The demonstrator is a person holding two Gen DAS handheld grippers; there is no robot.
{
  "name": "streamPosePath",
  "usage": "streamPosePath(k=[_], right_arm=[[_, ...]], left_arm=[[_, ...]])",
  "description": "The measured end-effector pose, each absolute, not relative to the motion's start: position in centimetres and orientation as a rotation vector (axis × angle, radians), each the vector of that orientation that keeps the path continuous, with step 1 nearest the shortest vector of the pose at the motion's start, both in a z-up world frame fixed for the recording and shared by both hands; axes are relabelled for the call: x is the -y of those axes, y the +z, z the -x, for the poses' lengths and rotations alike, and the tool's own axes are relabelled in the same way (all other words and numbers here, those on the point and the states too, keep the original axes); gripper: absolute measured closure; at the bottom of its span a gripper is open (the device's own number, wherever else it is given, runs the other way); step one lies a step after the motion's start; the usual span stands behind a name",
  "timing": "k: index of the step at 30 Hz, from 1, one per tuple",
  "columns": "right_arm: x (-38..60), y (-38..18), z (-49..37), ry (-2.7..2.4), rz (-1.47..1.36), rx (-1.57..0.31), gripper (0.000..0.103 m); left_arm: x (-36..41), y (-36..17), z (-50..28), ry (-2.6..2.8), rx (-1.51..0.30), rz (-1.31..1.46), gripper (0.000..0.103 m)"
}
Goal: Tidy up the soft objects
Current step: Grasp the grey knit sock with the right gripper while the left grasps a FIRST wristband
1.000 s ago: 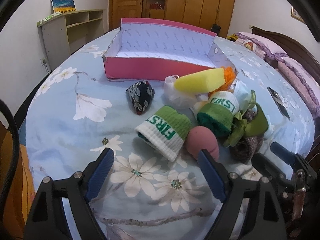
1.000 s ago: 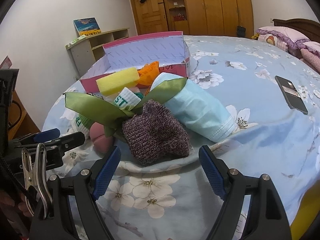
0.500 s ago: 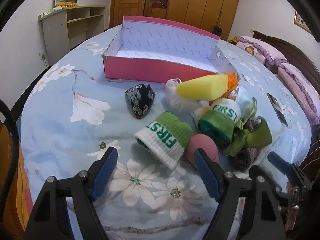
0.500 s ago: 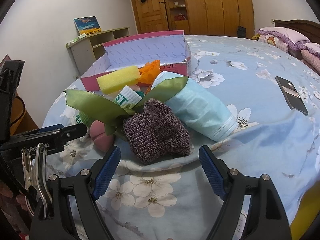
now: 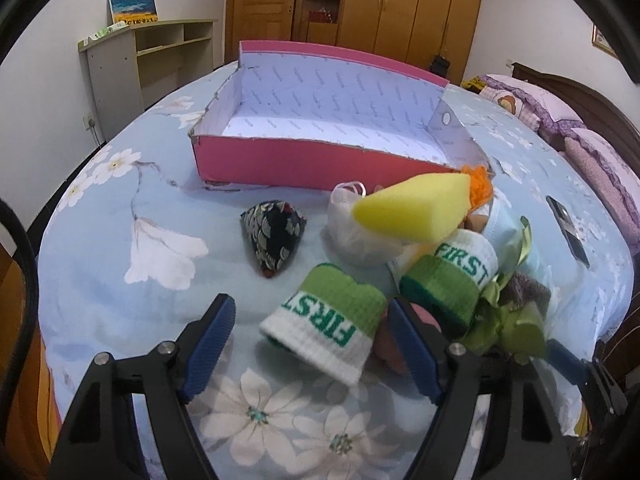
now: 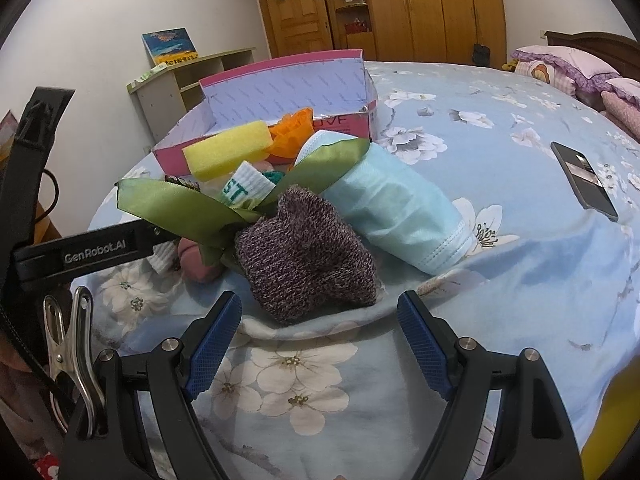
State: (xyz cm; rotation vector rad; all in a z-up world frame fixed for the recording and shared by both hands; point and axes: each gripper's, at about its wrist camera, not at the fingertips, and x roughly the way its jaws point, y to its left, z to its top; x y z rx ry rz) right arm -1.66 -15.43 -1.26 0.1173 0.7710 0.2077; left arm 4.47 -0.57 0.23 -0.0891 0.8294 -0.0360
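A pile of soft things lies on the flowered bed in front of an open pink box [image 5: 304, 162]. My left gripper [image 5: 316, 346] is open, its blue fingers on either side of a green and white "FIRST" wristband [image 5: 328, 328]. Behind it are a second wristband [image 5: 452, 280], a yellow sponge [image 5: 412, 208], a dark patterned pouch [image 5: 274, 236], a white bag [image 5: 352, 224] and a pink ball [image 5: 384, 344]. My right gripper [image 6: 320, 342] is open just short of a purple knit piece [image 6: 306, 256]. A green ribbon [image 6: 172, 204] and a blue face mask [image 6: 396, 208] lie beside it.
A black phone [image 6: 584, 180] lies on the bed to the right. Pillows [image 6: 560, 68] are at the far right. A low shelf [image 5: 148, 60] stands by the wall at left, wooden wardrobes [image 5: 384, 12] behind. The left gripper's arm [image 6: 80, 252] crosses the right wrist view.
My left gripper has moved forward and lower, so its fingers now flank the near wristband. The right gripper has hardly moved.
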Motion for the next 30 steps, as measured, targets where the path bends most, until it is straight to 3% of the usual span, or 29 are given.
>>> streamPosePath(k=[22,24,30], right_arm=[[15.0,-1.4,-0.5,0.253,-0.101,-0.805,0.021],[14.9,-1.7,-0.7,0.25,-0.098,-0.815,0.033],[14.8,-2.4,-0.8,0.244,-0.098,-0.834,0.047]], left_arm=[[-0.5,-0.7,-4.2,-0.012,-0.839,0.169,0.02],[-0.5,-0.7,-4.3,-0.017,-0.84,0.175,0.021],[-0.7,-1.1,-4.4,-0.036,-0.845,0.203,0.02]])
